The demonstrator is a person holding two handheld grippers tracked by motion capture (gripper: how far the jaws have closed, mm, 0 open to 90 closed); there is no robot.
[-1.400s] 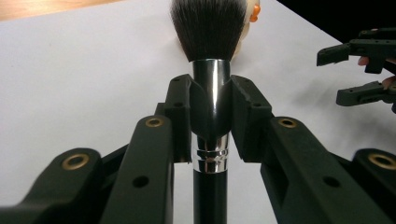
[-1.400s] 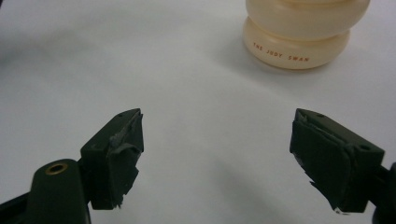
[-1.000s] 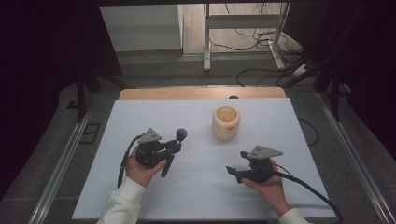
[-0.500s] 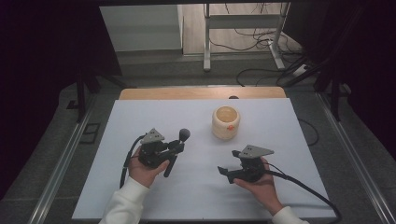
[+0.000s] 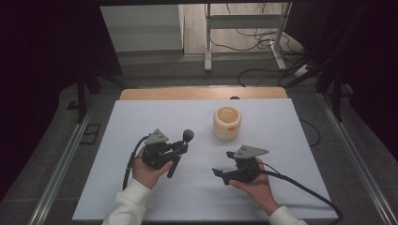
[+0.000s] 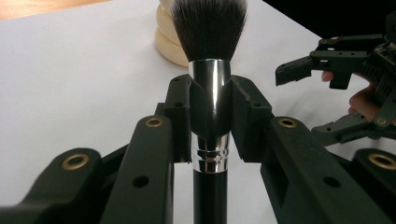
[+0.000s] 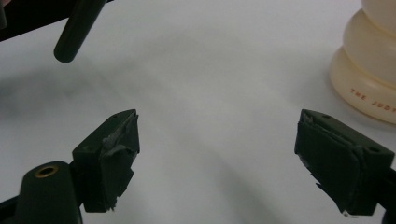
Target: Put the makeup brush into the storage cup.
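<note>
Bare white desk lies open on the near side of the cream jar. Right gripper: fingers spread wide, holding nothing. Left gripper: fingers clamped on the makeup brush ferrule, long axis along the fingers, bristles toward the jar beyond. Jar lettering partly reads "THE".
</note>
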